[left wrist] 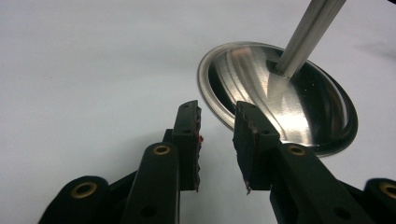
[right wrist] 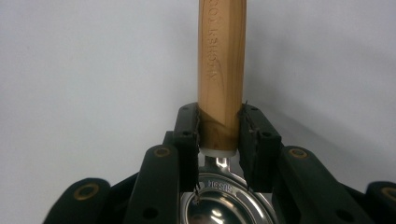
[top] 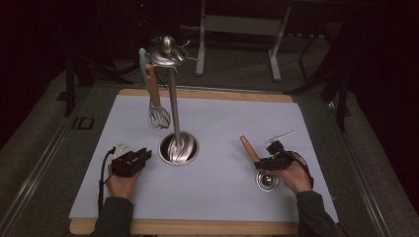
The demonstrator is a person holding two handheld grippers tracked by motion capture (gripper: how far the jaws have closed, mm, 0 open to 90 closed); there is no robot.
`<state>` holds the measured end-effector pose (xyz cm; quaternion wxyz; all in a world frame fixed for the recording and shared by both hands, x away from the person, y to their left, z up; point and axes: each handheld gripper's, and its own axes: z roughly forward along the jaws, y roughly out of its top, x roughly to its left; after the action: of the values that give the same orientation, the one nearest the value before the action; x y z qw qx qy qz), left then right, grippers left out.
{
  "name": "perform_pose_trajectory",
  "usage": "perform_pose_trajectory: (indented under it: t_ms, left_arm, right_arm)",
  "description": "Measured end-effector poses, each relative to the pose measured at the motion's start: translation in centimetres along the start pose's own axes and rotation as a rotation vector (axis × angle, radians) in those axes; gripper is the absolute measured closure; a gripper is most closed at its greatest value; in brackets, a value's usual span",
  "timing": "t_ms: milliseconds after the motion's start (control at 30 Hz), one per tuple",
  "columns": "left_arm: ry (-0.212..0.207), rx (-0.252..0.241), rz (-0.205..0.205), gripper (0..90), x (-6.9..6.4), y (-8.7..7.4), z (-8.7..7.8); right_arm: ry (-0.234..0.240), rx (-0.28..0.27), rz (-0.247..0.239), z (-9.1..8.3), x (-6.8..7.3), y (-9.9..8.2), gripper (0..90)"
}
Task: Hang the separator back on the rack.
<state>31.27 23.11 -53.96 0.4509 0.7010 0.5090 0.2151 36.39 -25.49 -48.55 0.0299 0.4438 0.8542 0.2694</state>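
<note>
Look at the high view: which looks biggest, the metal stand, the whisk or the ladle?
1. Metal stand, by far the biggest.
2. and 3. Whisk and ladle look about alike; the whisk hangs nearer the camera, so I won't rank them.

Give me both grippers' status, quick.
Left gripper: open, nothing between the jaws.
Right gripper: shut on the ladle's wooden handle.
</note>
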Motion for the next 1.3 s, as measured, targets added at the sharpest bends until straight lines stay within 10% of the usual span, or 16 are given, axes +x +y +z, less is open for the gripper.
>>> perform_pose_trajectory:
  t_ms: [467,1300]
  left_arm:
    - [0.007,0.004,0.009,71.0,-0.1,0.0,0.1]
    - [0.011,0.014,0.017,71.0,-0.2,0.0,0.1]
  right_arm:
    - [0.058,-0.17,-0.015,-0.4,0.9,-0.7,70.6]
    - [0.013,-0.431,-0.12,-3.5,3.5,1.0,70.9]
